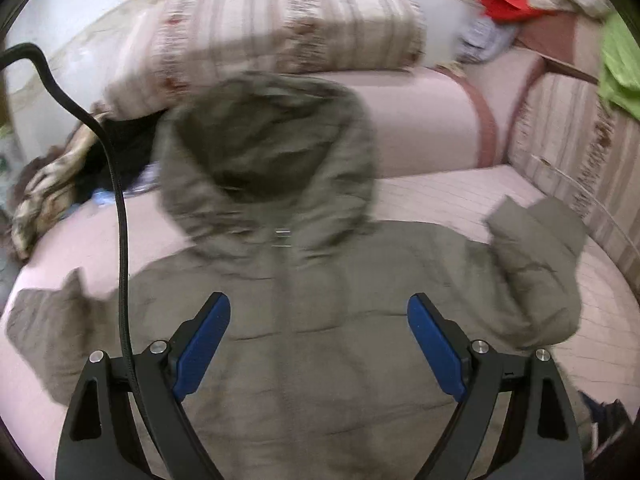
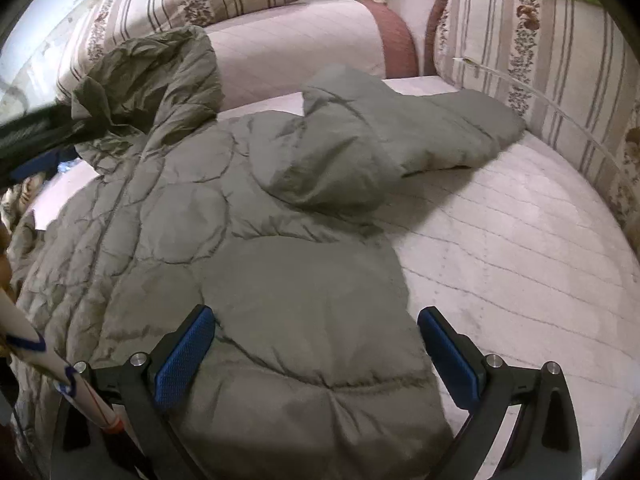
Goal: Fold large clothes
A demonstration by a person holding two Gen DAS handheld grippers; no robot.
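An olive-grey quilted hooded jacket [image 1: 320, 340] lies flat, back up, on the pink sofa seat [image 1: 500, 200]. Its hood [image 1: 264, 148] rests against the backrest and both sleeves stick out sideways. My left gripper [image 1: 319, 308] is open and empty above the middle of the jacket's back. In the right wrist view the jacket [image 2: 240, 240] fills the left half, with its right sleeve [image 2: 420, 136] bent across the seat. My right gripper [image 2: 316, 322] is open and empty over the jacket's lower right edge.
Striped floral cushions [image 1: 280, 20] line the sofa back and the right side [image 2: 540, 60]. A pile of other clothes [image 1: 60, 172] lies at the left end of the sofa. Red [image 1: 508, 0] and green [image 1: 620, 64] garments sit at the top right. A black cable [image 1: 116, 184] hangs across the left.
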